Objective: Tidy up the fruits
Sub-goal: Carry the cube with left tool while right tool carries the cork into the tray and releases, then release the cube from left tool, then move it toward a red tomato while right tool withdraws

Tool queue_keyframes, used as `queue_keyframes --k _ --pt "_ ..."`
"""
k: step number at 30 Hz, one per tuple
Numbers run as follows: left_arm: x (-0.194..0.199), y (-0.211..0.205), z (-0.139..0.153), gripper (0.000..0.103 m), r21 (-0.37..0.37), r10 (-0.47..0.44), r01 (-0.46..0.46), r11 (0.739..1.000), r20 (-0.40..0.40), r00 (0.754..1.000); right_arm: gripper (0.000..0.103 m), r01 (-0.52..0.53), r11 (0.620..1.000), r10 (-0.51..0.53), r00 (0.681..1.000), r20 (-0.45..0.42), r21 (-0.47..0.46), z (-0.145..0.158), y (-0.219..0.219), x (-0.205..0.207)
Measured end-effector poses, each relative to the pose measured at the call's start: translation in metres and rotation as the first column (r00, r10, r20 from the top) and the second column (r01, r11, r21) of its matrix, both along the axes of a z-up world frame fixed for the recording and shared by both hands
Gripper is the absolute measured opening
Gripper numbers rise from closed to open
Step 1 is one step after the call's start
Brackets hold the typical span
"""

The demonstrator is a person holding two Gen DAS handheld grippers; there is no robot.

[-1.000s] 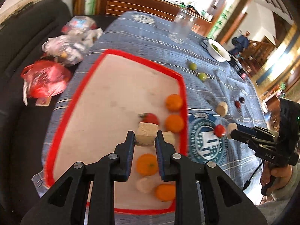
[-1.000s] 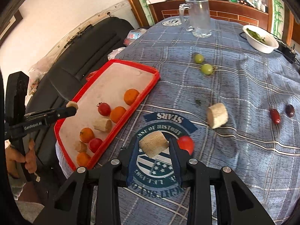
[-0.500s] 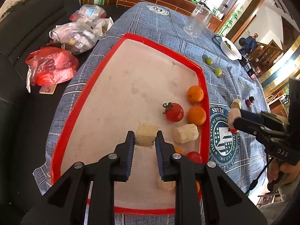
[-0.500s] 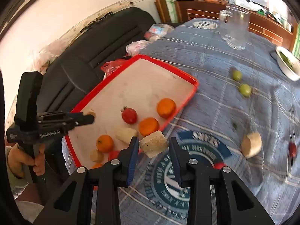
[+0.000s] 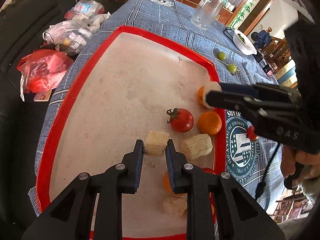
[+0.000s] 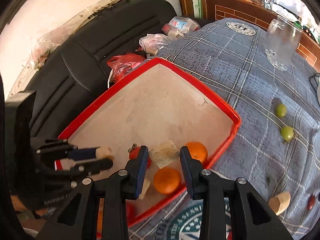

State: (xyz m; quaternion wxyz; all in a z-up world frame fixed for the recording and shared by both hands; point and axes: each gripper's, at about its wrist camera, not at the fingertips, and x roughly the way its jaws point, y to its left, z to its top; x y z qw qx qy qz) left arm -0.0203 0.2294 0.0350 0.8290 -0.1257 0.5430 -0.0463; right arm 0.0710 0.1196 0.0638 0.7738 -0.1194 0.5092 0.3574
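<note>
A red-rimmed tray (image 5: 66,108) (image 6: 226,104) lies on the blue checked tablecloth. It holds oranges (image 5: 209,123) (image 6: 167,180), a red tomato (image 5: 181,120) and pale sugarcane chunks (image 5: 197,146). My left gripper (image 5: 155,148) is shut on a pale chunk (image 5: 155,145) low over the tray. My right gripper (image 6: 164,158) is over the tray's near corner; its jaws stand apart and a pale chunk (image 6: 165,156) sits between them, blurred, with gaps at both sides. In the left wrist view the right gripper's tips (image 5: 212,94) carry that chunk.
Two green grapes (image 6: 281,110) (image 6: 287,133), a pale chunk (image 6: 281,202), a dark red fruit (image 6: 311,202) and a cherry tomato (image 5: 251,133) lie on the cloth (image 6: 250,70). A glass mug (image 6: 282,42) and white bowl (image 5: 245,44) stand far. Plastic bags (image 5: 44,70) lie on the black sofa at the left.
My right gripper has carried its chunk from the cloth's emblem over the tray and its jaws have widened. My left gripper has lowered a little with its chunk.
</note>
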Motion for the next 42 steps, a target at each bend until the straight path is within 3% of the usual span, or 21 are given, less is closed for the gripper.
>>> queue_keyframes --k 10,23,35,42 --pt "0.004 0.001 -0.008 0.020 -0.023 -0.004 0.004 1.000 -0.014 1.000 0.033 -0.027 0.999 0.027 1.000 -0.004 -0.045 -0.018 0.031 0.016" --pt "0.004 -0.001 -0.009 0.020 -0.039 -0.019 0.019 0.999 -0.006 1.000 0.035 -0.056 0.996 0.055 0.998 -0.016 -0.066 -0.036 0.037 0.014" --pt "0.006 -0.004 -0.008 0.020 -0.024 -0.021 0.020 0.999 -0.012 1.000 0.035 -0.050 0.998 0.050 0.999 -0.007 -0.044 -0.026 0.032 0.007" --pt "0.005 -0.007 -0.008 0.024 -0.003 -0.014 0.014 1.000 -0.015 1.000 0.043 -0.042 0.999 0.043 0.998 0.035 -0.023 -0.008 0.022 -0.002"
